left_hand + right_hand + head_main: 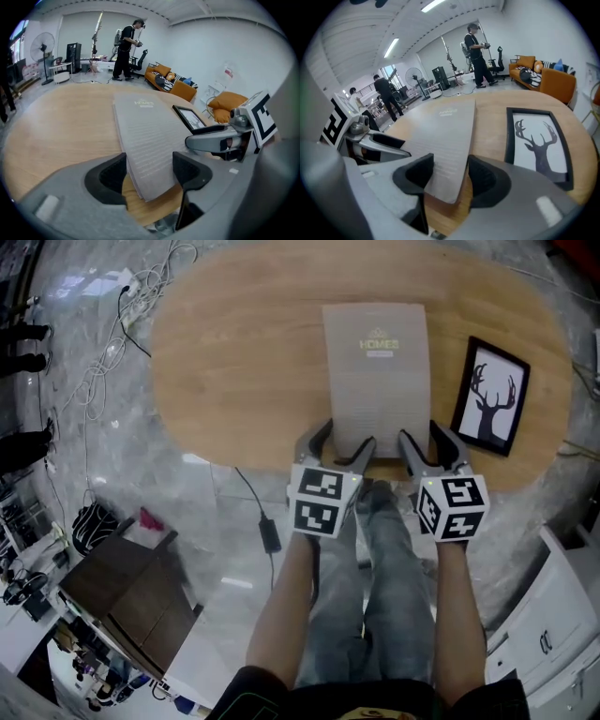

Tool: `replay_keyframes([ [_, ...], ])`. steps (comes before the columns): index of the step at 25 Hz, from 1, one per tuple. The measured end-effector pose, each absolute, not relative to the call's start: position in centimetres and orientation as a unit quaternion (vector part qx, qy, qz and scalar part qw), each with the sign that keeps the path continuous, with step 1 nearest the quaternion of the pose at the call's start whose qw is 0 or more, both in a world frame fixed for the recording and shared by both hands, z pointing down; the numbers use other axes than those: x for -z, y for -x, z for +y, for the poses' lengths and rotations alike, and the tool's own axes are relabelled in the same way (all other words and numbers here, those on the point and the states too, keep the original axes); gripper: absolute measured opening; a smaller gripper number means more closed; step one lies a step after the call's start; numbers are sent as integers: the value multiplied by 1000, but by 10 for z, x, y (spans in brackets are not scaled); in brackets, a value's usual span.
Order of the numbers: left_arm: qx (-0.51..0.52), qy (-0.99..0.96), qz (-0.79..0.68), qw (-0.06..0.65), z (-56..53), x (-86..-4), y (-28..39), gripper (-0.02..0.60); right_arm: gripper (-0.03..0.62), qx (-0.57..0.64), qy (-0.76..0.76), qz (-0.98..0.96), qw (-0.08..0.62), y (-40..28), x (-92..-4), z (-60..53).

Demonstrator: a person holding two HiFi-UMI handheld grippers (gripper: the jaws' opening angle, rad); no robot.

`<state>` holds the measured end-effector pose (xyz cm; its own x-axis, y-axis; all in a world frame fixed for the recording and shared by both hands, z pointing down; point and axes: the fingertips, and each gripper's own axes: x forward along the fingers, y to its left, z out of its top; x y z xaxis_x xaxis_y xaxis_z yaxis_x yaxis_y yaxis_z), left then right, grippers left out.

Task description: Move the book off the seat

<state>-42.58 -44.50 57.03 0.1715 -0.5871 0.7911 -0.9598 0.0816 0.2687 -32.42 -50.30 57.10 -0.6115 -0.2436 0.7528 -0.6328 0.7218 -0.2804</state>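
Note:
A thin grey book (375, 381) lies flat on the oval wooden tabletop (234, 381), its near edge at the table's front rim. My left gripper (339, 442) stands open around the book's near left corner (150, 136), jaws wide, pads not pressing. My right gripper (427, 439) stands open around the near right corner (445, 136), with bare wood showing between the book's edge and the right pad. Each gripper also shows in the other's view: the right gripper (220, 138) and the left gripper (375, 140).
A black-framed deer picture (490, 395) lies on the table right of the book. Cables (112, 352) and a power adapter (269, 535) lie on the floor at left, near a dark wooden box (127, 592). A white cabinet (553, 615) stands at right. A person (124, 47) stands far off.

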Motion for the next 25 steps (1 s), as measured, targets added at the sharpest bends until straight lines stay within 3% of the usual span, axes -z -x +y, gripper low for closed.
replay_keyframes([
  [4,-214,-640,-620,400,-450,-545,444,316,233,-243,-274,-846,388,324,-551,-501],
  [7,-189,-659,-617,387,-462,-503,457,214,227,-262,-282,-849,363,336,-511,-503],
  [10,-173,-681,-618,353,-483,-456,469,118,85,-252,-298,-857,337,348,-469,-510],
  [13,-144,-678,-640,330,-500,-403,484,23,3,-248,-305,-866,310,362,-423,-518],
  [18,-90,-663,-669,322,-523,-322,506,11,3,-233,-307,-885,262,386,-343,-543],
  [25,-76,-708,-662,233,-554,-210,517,9,3,-214,-355,-891,184,395,-236,-578],
])
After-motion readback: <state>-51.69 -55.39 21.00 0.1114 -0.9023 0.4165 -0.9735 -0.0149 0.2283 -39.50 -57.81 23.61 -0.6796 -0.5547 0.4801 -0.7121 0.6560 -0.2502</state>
